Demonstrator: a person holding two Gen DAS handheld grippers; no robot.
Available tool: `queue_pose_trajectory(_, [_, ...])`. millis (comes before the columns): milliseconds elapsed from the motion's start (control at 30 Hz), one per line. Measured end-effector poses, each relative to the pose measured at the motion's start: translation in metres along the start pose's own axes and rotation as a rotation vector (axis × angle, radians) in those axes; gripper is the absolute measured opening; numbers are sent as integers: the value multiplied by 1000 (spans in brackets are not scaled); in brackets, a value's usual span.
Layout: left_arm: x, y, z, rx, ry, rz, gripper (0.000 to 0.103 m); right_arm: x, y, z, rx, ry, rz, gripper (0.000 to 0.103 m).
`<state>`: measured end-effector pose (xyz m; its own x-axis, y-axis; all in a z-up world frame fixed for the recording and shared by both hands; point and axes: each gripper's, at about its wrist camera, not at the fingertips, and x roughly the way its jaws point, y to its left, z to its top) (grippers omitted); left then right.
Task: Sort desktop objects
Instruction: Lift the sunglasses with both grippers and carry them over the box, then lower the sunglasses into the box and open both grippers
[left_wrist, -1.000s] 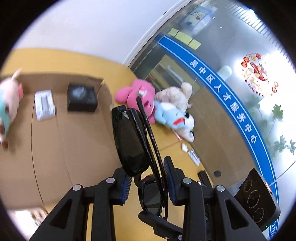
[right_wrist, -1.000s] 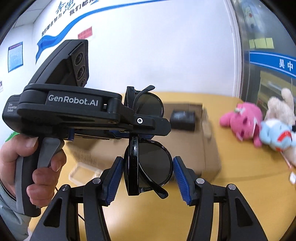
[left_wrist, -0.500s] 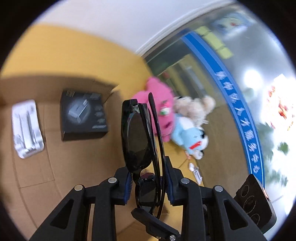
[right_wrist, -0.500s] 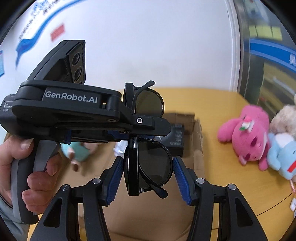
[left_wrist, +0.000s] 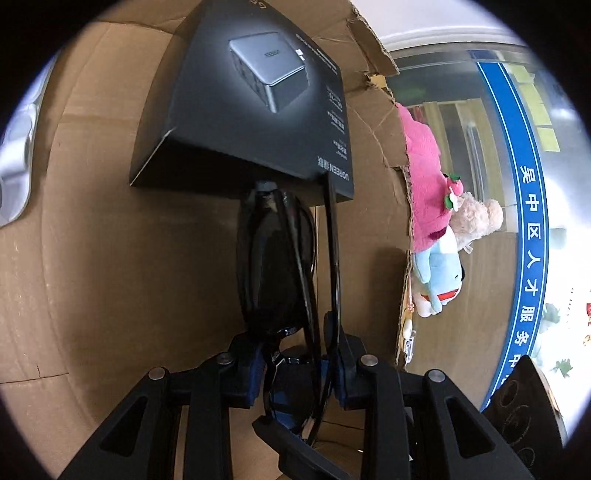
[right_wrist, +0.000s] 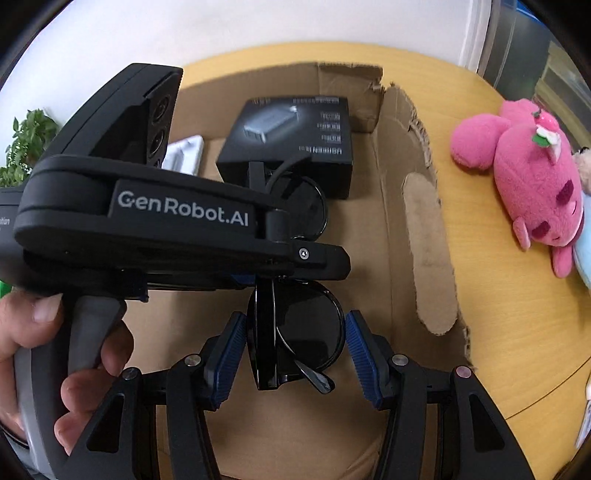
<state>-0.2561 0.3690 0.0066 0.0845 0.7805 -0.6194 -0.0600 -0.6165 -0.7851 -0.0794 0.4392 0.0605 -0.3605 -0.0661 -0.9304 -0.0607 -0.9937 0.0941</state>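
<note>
We are looking at one pair of black sunglasses (right_wrist: 295, 332), folded, with glossy round dark lenses and thin black temple arms, one temple tip poking out below the lower lens. We see them hanging inside the open cardboard box (right_wrist: 417, 229), one lens above the other, the upper lens close in front of a black product carton (right_wrist: 291, 136) that lies on the box floor. The left gripper (left_wrist: 295, 365) is clamped on the glasses at the middle of the frame, its blue pads pressing the folded temples from both sides. The right gripper (right_wrist: 295, 350) has its blue pads spread to either side of the lower lens with a clear gap on each side, so it grips nothing. In the right wrist view we see a person's hand (right_wrist: 55, 354) wrapped around the left gripper's handle. Counting now: one pair of sunglasses, one black carton printed with a grey device, one white plastic piece (right_wrist: 184, 153) at the box's far left, one cardboard box with a torn side wall. Outside on the yellow table (right_wrist: 517, 350) we count three plush toys huddled together: one pink (right_wrist: 532, 177), one beige (left_wrist: 476, 218), one light blue (left_wrist: 439, 273). A green plant (right_wrist: 26, 144) shows at the left edge.
</note>
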Motion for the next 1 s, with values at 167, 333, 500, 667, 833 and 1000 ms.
queue_pose_trajectory(167, [-5, -3, -1, -11, 29, 24, 34, 6, 0, -2, 9, 28, -27, 53])
queue_pose_trajectory(333, [-24, -8, -8, 9, 14, 71, 51, 13, -2, -3, 18, 62, -27, 53])
queue_pose_trajectory(500, [-64, -9, -27, 40, -62, 113, 51, 14, -3, -6, 23, 71, -10, 55])
queue_pose_trajectory(667, [-119, -18, -66, 148, -210, 201, 51, -10, 1, -21, 32, 3, 66, 80])
queue_pose_trajectory(833, [-193, -41, -141, 294, -474, 277, 52, -77, 21, -62, -51, -236, -18, 103])
queue_pose_trajectory(1000, [-231, -58, -223, 408, -725, 405, 78, -133, 48, -97, -85, -452, -35, 103])
